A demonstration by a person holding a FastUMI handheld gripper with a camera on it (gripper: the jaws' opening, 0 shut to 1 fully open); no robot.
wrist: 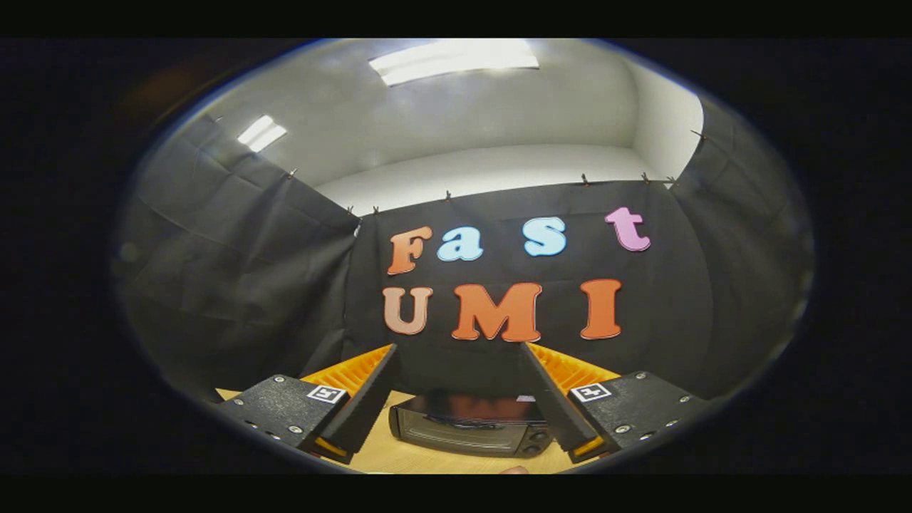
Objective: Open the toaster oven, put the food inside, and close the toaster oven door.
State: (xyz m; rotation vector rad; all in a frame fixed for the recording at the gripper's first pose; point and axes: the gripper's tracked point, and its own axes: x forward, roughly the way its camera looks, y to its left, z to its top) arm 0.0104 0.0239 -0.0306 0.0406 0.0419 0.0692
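A black toaster oven (467, 427) with a glass door and knobs on its right side sits on the wooden table (399, 456), its door closed. It lies below and between my two fingers, well beyond them. My gripper (459, 356) is held high and stands open, with nothing between its orange-ribbed fingers (363, 388). A small pale rounded thing (514, 469) peeks up at the table's near edge; I cannot tell what it is.
Black cloth walls close in the booth behind the oven and on both sides. Above them are a white ceiling and bright light panels (452, 60).
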